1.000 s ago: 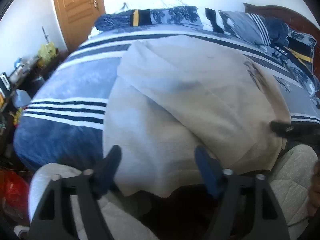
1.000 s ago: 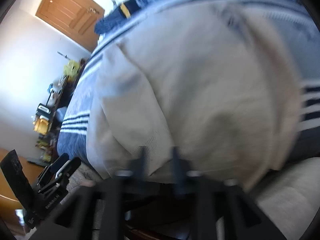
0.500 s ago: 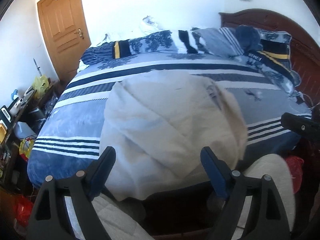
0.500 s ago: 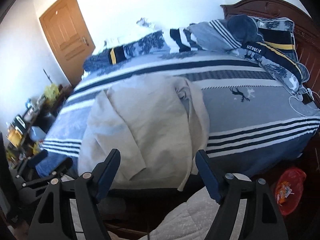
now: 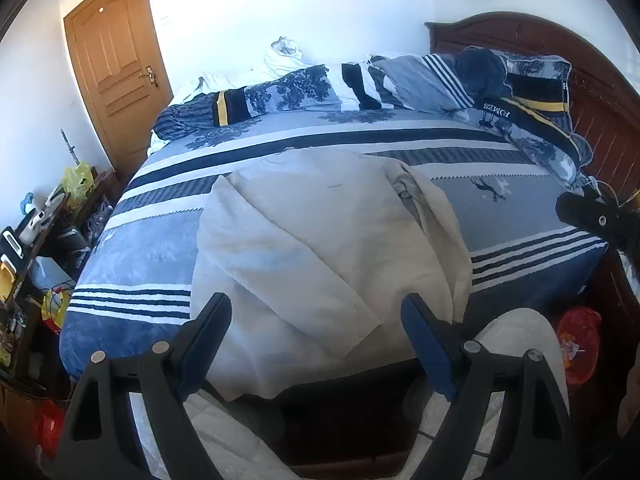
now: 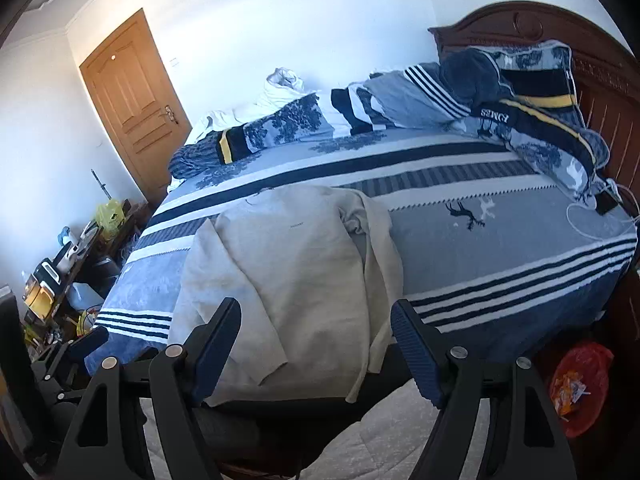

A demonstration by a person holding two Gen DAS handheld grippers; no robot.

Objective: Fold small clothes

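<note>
A beige sweatshirt (image 5: 320,232) (image 6: 296,264) lies on the bed, its sleeves folded across the body and its lower edge hanging over the near side. My left gripper (image 5: 316,316) hovers above that near edge, open, with nothing between its blue pads. My right gripper (image 6: 316,316) hovers beside it, also open and empty. The right gripper's tip (image 5: 592,216) shows at the right edge of the left wrist view. In the right wrist view the left gripper (image 6: 80,344) shows low on the left. Neither touches the cloth.
The bed cover (image 5: 520,216) is blue and grey with stripes; a rolled quilt and pillows (image 5: 400,84) lie along its far side by a wooden headboard (image 6: 560,28). A cluttered shelf (image 5: 32,232) stands left, a red bag (image 6: 580,384) on the floor right. A phone with cable (image 6: 604,204) lies on the bed.
Both grippers have risen and drawn back from the sweatshirt. The right jaws, close together at the cloth's edge, have opened wide and let it go. The sweatshirt lies still.
</note>
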